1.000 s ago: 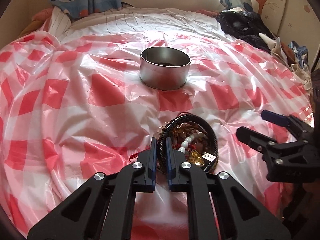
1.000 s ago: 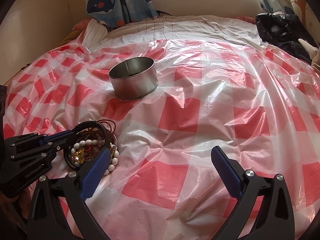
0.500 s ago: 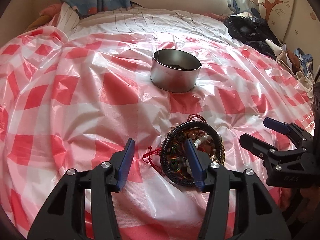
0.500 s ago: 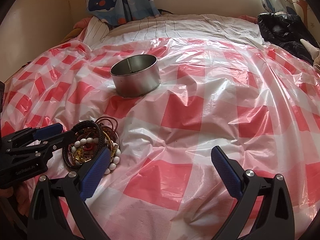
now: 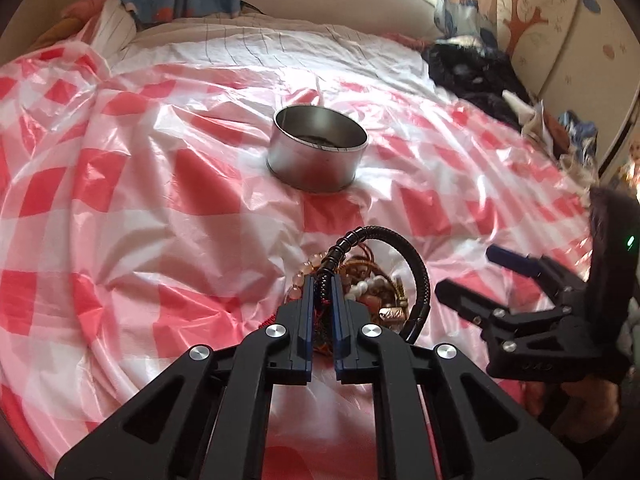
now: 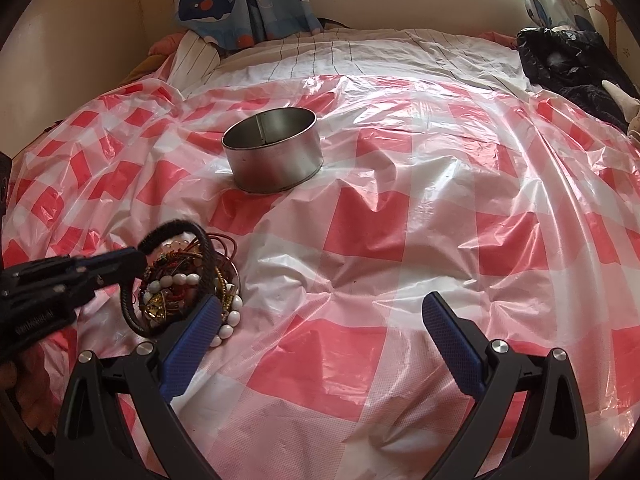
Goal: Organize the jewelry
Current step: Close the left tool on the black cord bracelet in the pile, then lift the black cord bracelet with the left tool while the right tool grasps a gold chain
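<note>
A pile of jewelry (image 5: 372, 284) with white, pink and brown beads lies on the red-checked plastic sheet. My left gripper (image 5: 322, 284) is shut on a black braided bracelet (image 5: 416, 264) and tilts it up off the pile; it also shows in the right wrist view (image 6: 172, 232). A round metal tin (image 5: 316, 156) stands beyond the pile, with something dark inside. My right gripper (image 6: 320, 316) is open and empty, right of the pile (image 6: 180, 284). The tin (image 6: 274, 160) stands beyond it too.
The plastic sheet (image 6: 400, 220) covers a bed and is wrinkled. Dark clothes (image 6: 568, 60) lie at the back right. A striped pillow and whale curtain (image 6: 240, 4) are at the back. My right gripper (image 5: 520, 292) shows at the right of the left wrist view.
My left gripper was shut, opened over the pile half a second ago, and is shut again on the black bracelet, which now stands raised. The right gripper has barely moved.
</note>
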`<state>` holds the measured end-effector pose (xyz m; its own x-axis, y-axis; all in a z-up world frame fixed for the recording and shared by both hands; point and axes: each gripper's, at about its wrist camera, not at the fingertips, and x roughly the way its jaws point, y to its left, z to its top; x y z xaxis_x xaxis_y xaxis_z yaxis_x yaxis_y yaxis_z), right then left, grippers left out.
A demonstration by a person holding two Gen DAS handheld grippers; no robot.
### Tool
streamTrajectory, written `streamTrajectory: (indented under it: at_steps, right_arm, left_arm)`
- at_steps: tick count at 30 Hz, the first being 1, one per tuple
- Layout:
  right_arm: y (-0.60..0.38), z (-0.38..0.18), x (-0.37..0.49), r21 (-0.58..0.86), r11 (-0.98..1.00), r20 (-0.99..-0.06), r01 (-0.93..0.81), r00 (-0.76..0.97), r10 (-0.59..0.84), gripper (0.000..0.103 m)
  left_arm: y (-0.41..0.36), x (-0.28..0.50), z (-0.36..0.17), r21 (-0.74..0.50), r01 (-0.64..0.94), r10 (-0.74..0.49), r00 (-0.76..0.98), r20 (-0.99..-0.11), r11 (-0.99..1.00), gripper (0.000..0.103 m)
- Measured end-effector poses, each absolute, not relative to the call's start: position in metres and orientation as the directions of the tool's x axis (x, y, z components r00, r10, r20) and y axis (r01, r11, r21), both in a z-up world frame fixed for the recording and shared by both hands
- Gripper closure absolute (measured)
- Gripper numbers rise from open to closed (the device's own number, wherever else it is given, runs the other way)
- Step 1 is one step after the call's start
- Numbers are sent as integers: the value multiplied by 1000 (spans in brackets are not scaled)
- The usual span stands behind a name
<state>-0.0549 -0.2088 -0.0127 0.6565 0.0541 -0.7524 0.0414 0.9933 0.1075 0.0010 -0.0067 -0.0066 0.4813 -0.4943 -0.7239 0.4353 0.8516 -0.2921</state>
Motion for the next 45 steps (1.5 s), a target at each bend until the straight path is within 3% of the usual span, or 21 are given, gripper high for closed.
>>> streamTrajectory:
  at_steps: [12, 18, 20, 22, 24, 25, 28, 34, 39, 41, 43, 45]
  right_arm:
    - [-167, -2, -47, 96, 988, -708, -123, 689, 155, 6]
    - [-148, -9, -27, 76, 988, -739, -138, 657, 149, 8]
    - [-142, -12, -21, 66, 987, -752, -149, 643, 147, 20]
    - [-138, -15, -15, 57, 986, -765, -159, 628, 146, 24]
    - [-137, -19, -8, 60, 983, -781, -175, 604, 155, 37]
    - [-137, -20, -8, 77, 980, -781, -185, 600, 175, 46]
    - [-139, -20, -9, 106, 975, -781, -196, 591, 203, 88]
    - [-149, -18, -14, 163, 967, -770, -196, 588, 249, 96]
    - [-163, -7, -22, 244, 949, -723, -198, 615, 314, 97]
    - [-167, -1, -26, 268, 943, -701, -200, 631, 333, 97]
    - [-172, 2, -27, 290, 938, -684, -192, 644, 343, 97]
    - [-178, 6, -28, 319, 929, -664, -185, 656, 359, 97]
  left_arm:
    - [42, 15, 5, -408, 294, -502, 545, -671, 864, 96]
    - [63, 25, 0, -447, 210, -483, 545, -685, 870, 95]
    - [65, 25, 3, -449, 214, -487, 553, -676, 867, 94]
    - [66, 25, 4, -437, 213, -476, 555, -682, 874, 95]
    - [69, 26, 4, -438, 210, -476, 554, -683, 874, 95]
    - [69, 26, 5, -429, 210, -468, 558, -685, 879, 95]
    - [69, 23, 6, -405, 213, -450, 567, -690, 889, 95]
    - [61, 29, -1, -302, 192, -356, 571, -740, 934, 95]
    - [51, 42, -19, -209, 178, -274, 557, -784, 962, 76]
    - [50, 45, -26, -204, 176, -268, 545, -794, 963, 76]
    - [44, 45, -29, -183, 199, -263, 538, -801, 963, 77]
    - [36, 41, -27, -127, 228, -236, 558, -796, 965, 95]
